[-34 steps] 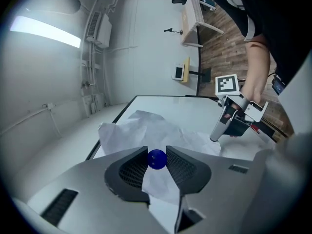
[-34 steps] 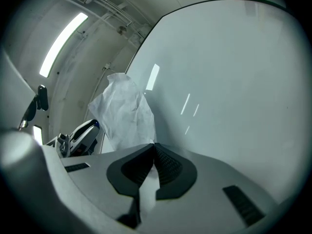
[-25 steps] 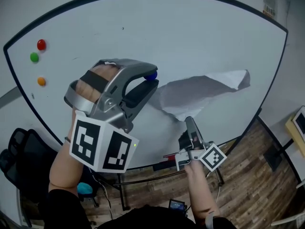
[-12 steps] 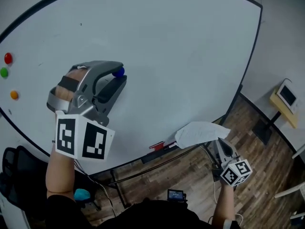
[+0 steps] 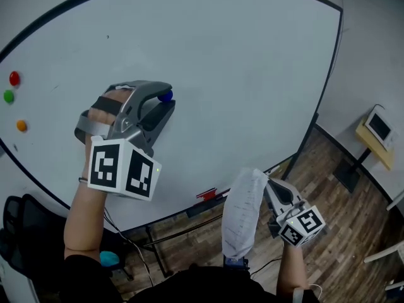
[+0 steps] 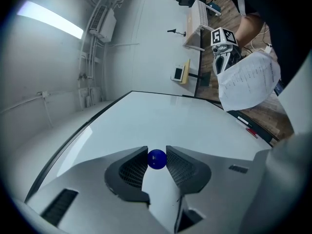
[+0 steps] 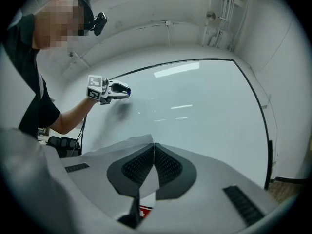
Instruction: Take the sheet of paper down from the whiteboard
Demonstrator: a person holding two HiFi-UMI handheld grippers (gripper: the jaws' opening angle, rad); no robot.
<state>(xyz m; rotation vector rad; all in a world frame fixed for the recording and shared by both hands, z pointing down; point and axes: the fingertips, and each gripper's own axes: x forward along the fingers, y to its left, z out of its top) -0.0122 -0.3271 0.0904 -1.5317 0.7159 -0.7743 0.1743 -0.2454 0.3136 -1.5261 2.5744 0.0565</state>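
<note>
**Paper off the whiteboard, pinched in the right gripper**

The right gripper [image 5: 267,185] is clamping its two ribbed black pads together on one edge of the paper [image 5: 242,214]. This is a single thin white sheet with faint printed lines. It is curling and drooping beside and below that gripper, clear of the whiteboard [image 5: 227,68] ahead of it. The forearm behind the gripper is reaching out low, near the board's dark-framed lower edge.

The left gripper [image 5: 165,101] is pointing level at the glossy white board, with its arm raised. Its ribbed pads are gripping one small, shiny blue magnet [image 5: 165,96], round like a ball, right at their tips.

Three more round magnets are sticking to the board well off to that gripper's left: a red magnet [image 5: 14,78], a green magnet [image 5: 8,96] and an orange magnet [image 5: 21,125].
</note>
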